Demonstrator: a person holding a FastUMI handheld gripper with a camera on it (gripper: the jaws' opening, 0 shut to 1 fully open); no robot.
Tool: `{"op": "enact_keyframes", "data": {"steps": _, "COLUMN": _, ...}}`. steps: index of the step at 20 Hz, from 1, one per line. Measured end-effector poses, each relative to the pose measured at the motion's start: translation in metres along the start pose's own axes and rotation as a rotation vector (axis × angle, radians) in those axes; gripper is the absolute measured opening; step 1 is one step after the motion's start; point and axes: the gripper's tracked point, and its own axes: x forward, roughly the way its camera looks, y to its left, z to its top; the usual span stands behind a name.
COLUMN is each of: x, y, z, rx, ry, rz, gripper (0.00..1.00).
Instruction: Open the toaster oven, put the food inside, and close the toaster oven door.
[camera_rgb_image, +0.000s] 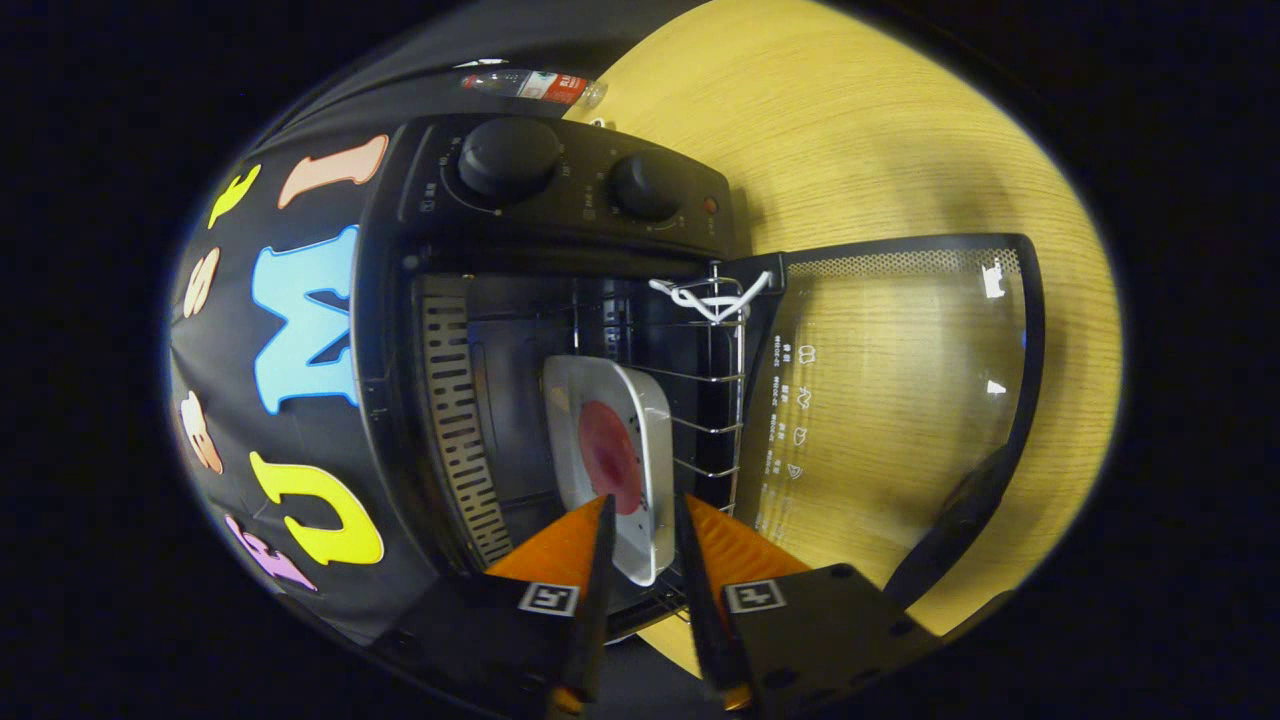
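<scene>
The black toaster oven (560, 205) stands open, its glass door (900, 400) folded all the way down onto the wooden table. Inside, a white tray (592, 385) carrying a round red piece of food (610, 455) rests on the wire rack (715, 400). My gripper (643, 497) reaches into the oven mouth. The tray's near rim fills the narrow gap between the two fingers, which press on it from either side. The food lies just ahead of the fingertips.
Two black knobs (508, 155) sit on the oven's control panel. The door's dark handle (960, 520) juts out at its far edge. A plastic bottle (535, 87) lies behind the oven. Light wooden table (850, 130) surrounds the door.
</scene>
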Motion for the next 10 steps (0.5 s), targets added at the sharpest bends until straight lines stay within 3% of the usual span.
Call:
{"op": "enact_keyframes", "data": {"steps": 4, "x": -0.026, "y": 0.004, "z": -0.008, "rx": -0.094, "ry": 0.037, "rz": 0.036, "gripper": 0.98}}
{"op": "enact_keyframes", "data": {"steps": 10, "x": -0.080, "y": 0.005, "z": -0.021, "rx": -0.376, "ry": 0.089, "rz": 0.113, "gripper": 0.98}}
